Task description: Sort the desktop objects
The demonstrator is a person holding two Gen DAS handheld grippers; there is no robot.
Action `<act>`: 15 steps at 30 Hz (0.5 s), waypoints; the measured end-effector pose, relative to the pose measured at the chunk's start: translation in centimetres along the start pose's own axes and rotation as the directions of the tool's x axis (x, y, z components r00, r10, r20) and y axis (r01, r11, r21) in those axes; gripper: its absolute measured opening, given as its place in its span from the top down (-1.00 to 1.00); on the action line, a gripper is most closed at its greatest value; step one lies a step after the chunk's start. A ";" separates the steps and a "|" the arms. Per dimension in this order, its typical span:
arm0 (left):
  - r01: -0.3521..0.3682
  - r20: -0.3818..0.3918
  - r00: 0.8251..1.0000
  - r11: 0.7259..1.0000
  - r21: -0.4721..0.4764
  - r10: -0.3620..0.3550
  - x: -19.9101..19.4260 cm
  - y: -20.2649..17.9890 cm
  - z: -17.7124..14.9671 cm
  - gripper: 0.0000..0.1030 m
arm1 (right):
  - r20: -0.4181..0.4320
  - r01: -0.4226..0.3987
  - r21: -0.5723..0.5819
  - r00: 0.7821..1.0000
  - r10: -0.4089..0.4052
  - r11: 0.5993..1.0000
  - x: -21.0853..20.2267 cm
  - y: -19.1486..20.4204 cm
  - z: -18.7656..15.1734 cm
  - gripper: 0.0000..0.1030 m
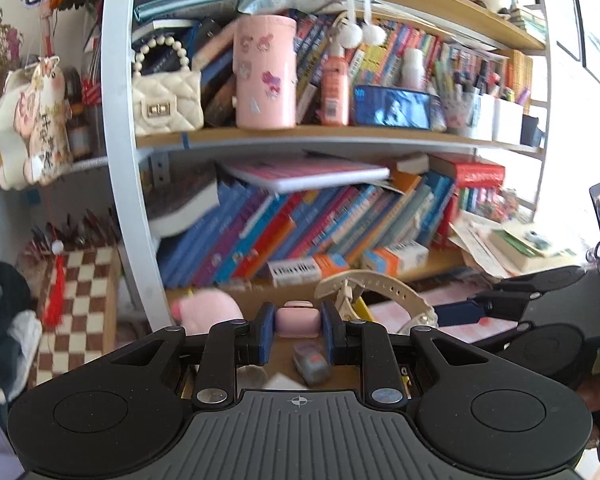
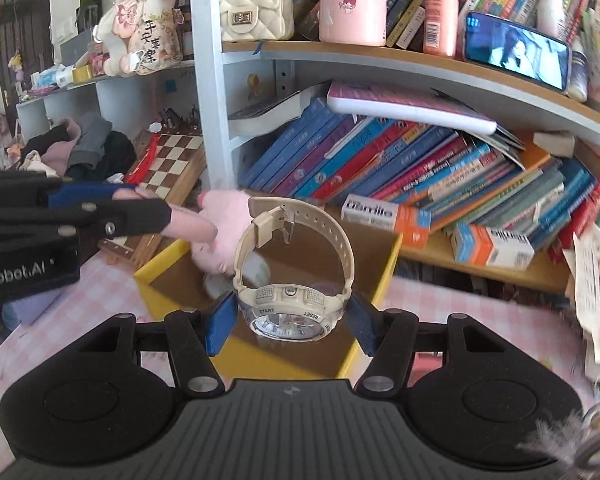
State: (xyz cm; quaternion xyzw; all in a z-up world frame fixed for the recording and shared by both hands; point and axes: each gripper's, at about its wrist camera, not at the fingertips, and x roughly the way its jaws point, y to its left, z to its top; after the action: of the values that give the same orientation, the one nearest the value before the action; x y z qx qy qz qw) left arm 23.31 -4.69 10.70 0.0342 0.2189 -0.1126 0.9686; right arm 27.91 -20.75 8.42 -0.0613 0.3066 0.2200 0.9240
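Cream-coloured watch (image 2: 296, 276) is clamped by its case between the blue pads of the right gripper (image 2: 290, 320) above the yellow box (image 2: 384, 276), while the left gripper (image 1: 297, 326), beside that box, pinches what seems a small pink case (image 1: 297, 322)

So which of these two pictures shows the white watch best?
The right wrist view: the watch sits centred in the right claw, dial and whole strap visible. The left wrist view shows only its strap from the side, the dial hidden.
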 end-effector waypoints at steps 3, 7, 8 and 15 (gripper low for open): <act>-0.022 -0.005 1.000 1.000 0.000 0.022 1.4 0.3 0.6 0.56 | -0.020 -0.003 -0.012 1.000 0.003 1.000 1.8 -0.6 0.9 -0.12; -0.058 -0.030 0.998 0.998 -0.013 0.057 3.7 0.9 0.9 0.56 | -0.071 -0.010 -0.055 0.997 0.007 0.998 4.3 -0.7 1.0 -0.12; -0.068 -0.040 0.997 0.998 -0.016 0.067 4.3 0.9 0.8 0.56 | -0.084 -0.012 -0.065 0.996 0.006 0.998 5.0 -0.7 1.0 -0.12; -0.119 -0.139 0.983 0.993 -0.015 0.116 9.0 1.4 -1.0 0.56 | -0.164 -0.030 -0.166 0.986 0.003 0.986 10.1 0.0 0.7 -0.13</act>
State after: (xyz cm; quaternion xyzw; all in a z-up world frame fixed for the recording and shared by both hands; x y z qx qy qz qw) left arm 31.09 -5.04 5.92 0.0438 0.2843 -0.0500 0.9564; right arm 35.54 -16.89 2.99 -0.1543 0.3620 0.2471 0.8855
